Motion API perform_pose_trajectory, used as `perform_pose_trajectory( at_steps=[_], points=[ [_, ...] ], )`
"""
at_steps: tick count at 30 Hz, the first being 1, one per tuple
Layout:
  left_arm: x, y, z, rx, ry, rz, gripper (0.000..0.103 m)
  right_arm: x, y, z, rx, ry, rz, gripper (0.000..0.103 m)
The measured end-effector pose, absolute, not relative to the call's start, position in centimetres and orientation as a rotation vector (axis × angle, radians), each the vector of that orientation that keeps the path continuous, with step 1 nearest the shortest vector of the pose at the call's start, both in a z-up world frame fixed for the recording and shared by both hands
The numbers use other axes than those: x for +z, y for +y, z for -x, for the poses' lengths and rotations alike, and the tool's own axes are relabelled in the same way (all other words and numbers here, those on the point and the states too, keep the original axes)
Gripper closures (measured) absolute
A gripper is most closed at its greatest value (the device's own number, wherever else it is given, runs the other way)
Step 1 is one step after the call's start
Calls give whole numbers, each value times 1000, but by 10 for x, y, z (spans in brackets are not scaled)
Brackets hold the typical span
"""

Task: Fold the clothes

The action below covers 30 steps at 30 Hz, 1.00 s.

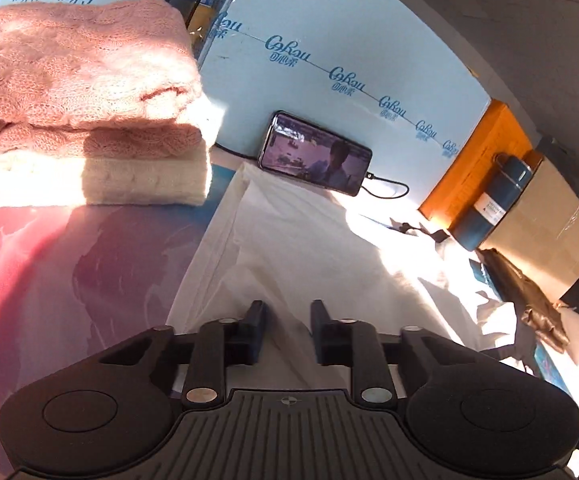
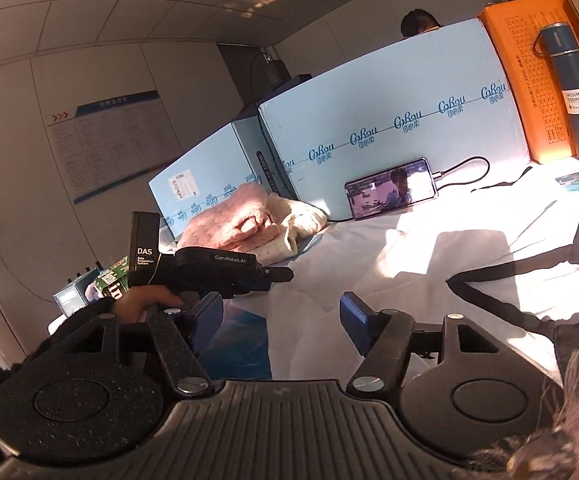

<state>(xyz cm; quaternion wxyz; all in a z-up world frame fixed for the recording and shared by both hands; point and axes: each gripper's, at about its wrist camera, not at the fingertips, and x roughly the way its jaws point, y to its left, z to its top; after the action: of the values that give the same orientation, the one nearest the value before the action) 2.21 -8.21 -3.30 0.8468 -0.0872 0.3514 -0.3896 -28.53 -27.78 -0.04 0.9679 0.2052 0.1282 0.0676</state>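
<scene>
A white garment (image 1: pixel 309 248) lies spread flat on the table and runs away from my left gripper (image 1: pixel 288 330). That gripper is open and empty, just above the garment's near part. My right gripper (image 2: pixel 281 320) is open wide and empty over the same white garment (image 2: pixel 429 264), whose black-trimmed edge (image 2: pixel 489 280) shows at the right. The left gripper's body (image 2: pixel 225 270) shows in the right wrist view, held in a hand. A folded stack, a pink sweater (image 1: pixel 77 76) on a cream one (image 1: pixel 145 178), sits at the left.
Light blue cartons (image 1: pixel 329 40) wall off the back. A phone (image 1: pixel 315 152) with a cable leans on them. An orange box (image 2: pixel 529 80), a dark vacuum bottle (image 2: pixel 573 92) and a cardboard box (image 1: pixel 545 232) stand at the right. Dark brown cloth (image 1: pixel 529 300) lies beside the garment.
</scene>
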Motion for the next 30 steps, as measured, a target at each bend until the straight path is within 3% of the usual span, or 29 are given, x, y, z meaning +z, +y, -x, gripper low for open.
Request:
perform_pose_trajectory(
  at_steps=[11, 17, 20, 23, 25, 27, 30],
  points=[
    [-27, 21, 77, -753, 613, 369, 102, -13, -311, 321, -49, 222, -494, 39],
    [-34, 37, 101, -598, 544, 249, 97, -11, -327, 345, -203, 152, -524, 39],
    [-23, 38, 115, -572, 415, 165, 84, -13, -337, 367, -338, 120, -546, 35],
    [-12, 25, 144, -846, 217, 50, 64, -18, -344, 387, -467, 129, -549, 35],
    [-12, 6, 166, -1085, 148, -90, 37, -23, -349, 399, -551, 139, -559, 35],
    [-14, -12, 189, -1324, 84, -238, 30, -28, -353, 406, -614, 159, -578, 34],
    [-22, -39, 212, -1545, 79, -378, 30, -37, -357, 410, -671, 194, -613, 34]
  ],
)
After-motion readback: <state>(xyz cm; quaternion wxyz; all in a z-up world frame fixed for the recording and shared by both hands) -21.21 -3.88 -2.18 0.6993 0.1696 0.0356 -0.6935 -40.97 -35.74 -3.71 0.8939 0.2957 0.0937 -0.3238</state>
